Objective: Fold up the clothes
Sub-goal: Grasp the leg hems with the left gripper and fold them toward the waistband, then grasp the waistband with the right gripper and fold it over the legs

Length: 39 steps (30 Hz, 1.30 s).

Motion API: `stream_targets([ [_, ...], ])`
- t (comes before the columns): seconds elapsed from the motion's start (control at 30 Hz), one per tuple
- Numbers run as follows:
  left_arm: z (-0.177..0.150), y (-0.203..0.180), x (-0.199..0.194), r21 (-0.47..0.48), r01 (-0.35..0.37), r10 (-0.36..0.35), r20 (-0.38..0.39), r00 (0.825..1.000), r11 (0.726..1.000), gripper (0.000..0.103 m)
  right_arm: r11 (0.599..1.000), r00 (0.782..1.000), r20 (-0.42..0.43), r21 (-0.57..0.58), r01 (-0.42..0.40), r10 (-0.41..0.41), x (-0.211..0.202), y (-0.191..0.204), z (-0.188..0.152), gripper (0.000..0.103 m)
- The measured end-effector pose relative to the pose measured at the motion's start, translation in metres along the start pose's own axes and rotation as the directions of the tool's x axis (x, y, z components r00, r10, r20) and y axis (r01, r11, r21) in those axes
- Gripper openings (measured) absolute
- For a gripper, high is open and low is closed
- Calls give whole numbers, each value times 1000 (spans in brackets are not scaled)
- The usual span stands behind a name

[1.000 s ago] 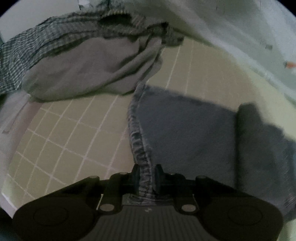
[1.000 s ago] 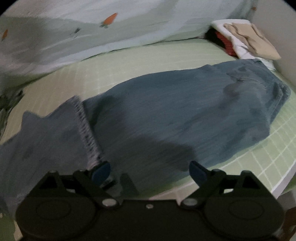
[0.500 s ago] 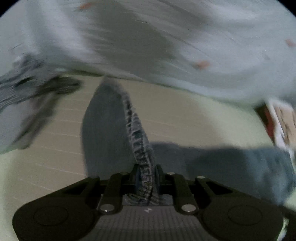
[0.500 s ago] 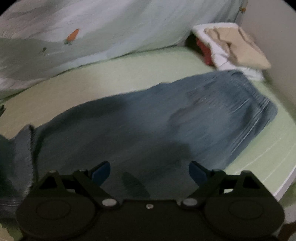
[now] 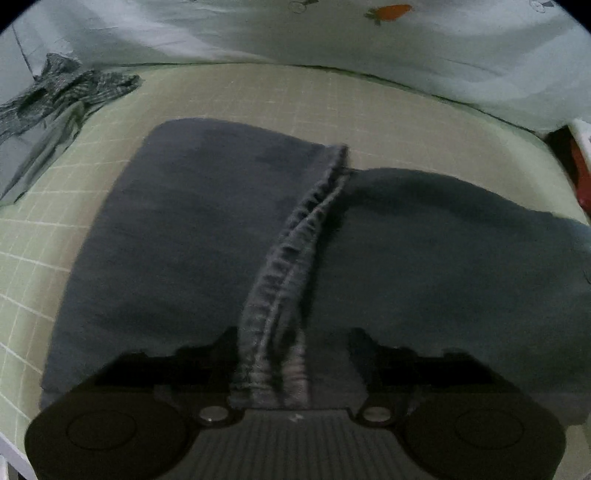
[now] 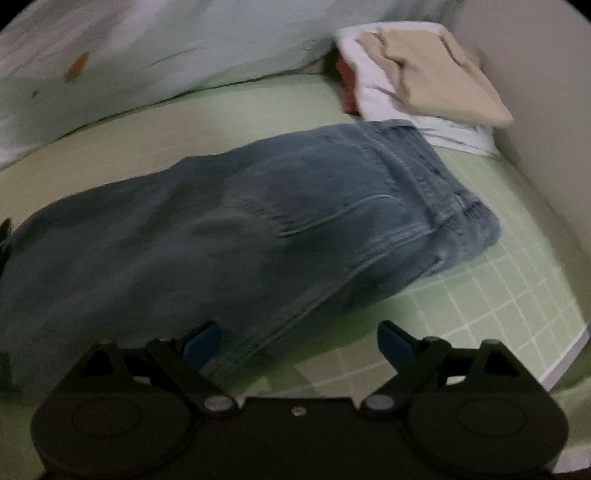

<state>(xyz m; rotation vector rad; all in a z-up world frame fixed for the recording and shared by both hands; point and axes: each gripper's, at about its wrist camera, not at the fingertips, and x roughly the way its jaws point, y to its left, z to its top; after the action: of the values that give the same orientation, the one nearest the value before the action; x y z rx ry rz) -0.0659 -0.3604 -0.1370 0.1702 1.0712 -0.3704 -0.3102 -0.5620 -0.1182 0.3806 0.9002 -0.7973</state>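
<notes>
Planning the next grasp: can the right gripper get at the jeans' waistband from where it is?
Probably yes. The right gripper is open and empty, and the waistband lies exposed on the mat ahead, nothing between.

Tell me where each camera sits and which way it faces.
Left wrist: on the left gripper, looking along its fingers, shut on the hem of the jeans; blanket beyond.
Right wrist: on the right gripper, fingers open above the jeans' edge, facing the waistband and folded stack.
Shared: jeans, green gridded sheet, blanket.
</notes>
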Motion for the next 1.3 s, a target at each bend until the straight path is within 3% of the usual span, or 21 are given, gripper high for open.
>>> stream_targets([
  [0.2,-9,-36,-8,89,-15,13,19,1000,996,82,990,1000,10,139,6,-8,10,-43,11,93],
  [0.37,-4,-42,-19,47,92,-94,30,995,995,82,962,1000,23,272,4,-11,20,-76,21,94],
  [0.5,-2,-43,-17,28,61,-62,22,998,998,82,928,999,37,372,-27,14,29,-95,29,95],
  [0.6,-2,-39,-19,-4,39,-38,20,999,999,82,889,997,53,451,-79,62,39,-107,34,97],
  [0.77,1,-32,-27,-43,11,-9,41,999,999,82,790,992,47,601,-120,114,67,-128,38,99],
  [0.87,2,-29,-31,-50,-7,9,46,999,999,82,777,995,42,621,-98,92,78,-126,42,101],
  [1.1,4,-16,-29,-67,-45,47,33,998,997,82,832,999,10,553,-44,46,86,-112,49,101],
  [1.17,6,-10,-29,-64,-42,44,36,998,997,82,838,998,5,542,-58,65,86,-115,51,98],
  [1.27,9,-2,-33,-36,-29,31,48,998,999,82,831,995,35,547,-101,98,82,-123,50,69],
  [1.3,9,1,-34,-26,-25,27,52,998,999,82,828,993,50,549,-116,107,80,-126,49,37],
])
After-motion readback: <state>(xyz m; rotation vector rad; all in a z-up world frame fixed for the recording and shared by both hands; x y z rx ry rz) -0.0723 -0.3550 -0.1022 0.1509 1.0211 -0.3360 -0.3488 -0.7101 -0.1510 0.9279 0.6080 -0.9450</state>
